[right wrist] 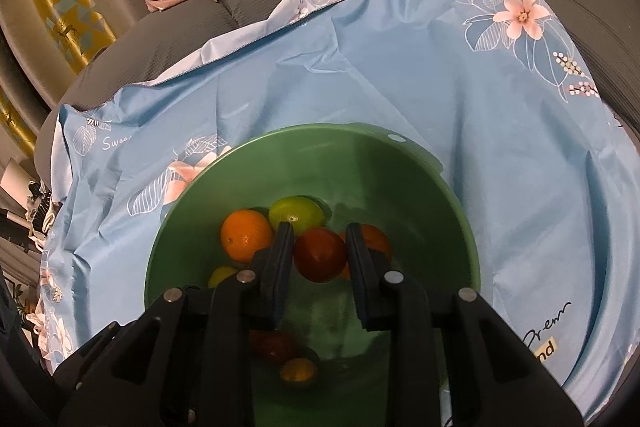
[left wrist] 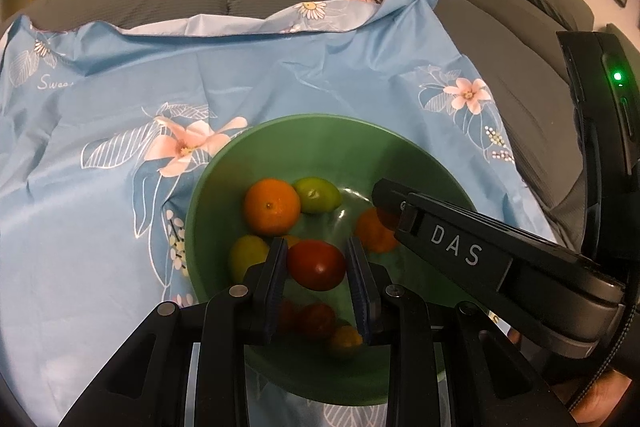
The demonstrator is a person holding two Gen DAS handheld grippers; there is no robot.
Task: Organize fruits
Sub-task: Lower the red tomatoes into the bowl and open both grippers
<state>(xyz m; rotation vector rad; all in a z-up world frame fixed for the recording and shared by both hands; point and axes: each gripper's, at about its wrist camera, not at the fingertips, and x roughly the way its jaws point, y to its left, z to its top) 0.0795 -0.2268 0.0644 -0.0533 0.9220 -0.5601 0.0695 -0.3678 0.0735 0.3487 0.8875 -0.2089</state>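
**Two red fruits gripped over the green bowl**

My left tool [left wrist: 316, 267] is clamped on a red tomato [left wrist: 316, 265] above the green bowl [left wrist: 280, 139], which sits on a blue flowered sheet [left wrist: 120, 219]. My right tool [right wrist: 318, 255] pinches a second red fruit [right wrist: 320, 254] there. Oranges [left wrist: 272, 206] and a green fruit [left wrist: 318, 195] lie inside; the tool frames partly hide the near fruits, which are blurred.

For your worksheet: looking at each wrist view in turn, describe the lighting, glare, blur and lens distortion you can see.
Left wrist view: dim warm light, a soft highlight on the green bowl wall, fisheye bending of the blue floral cloth, dark corners, and low fruit near the lens blurred. Right wrist view: the same curvature and vignette, with deep shadow under the hand-held gripper dimming the bowl floor.
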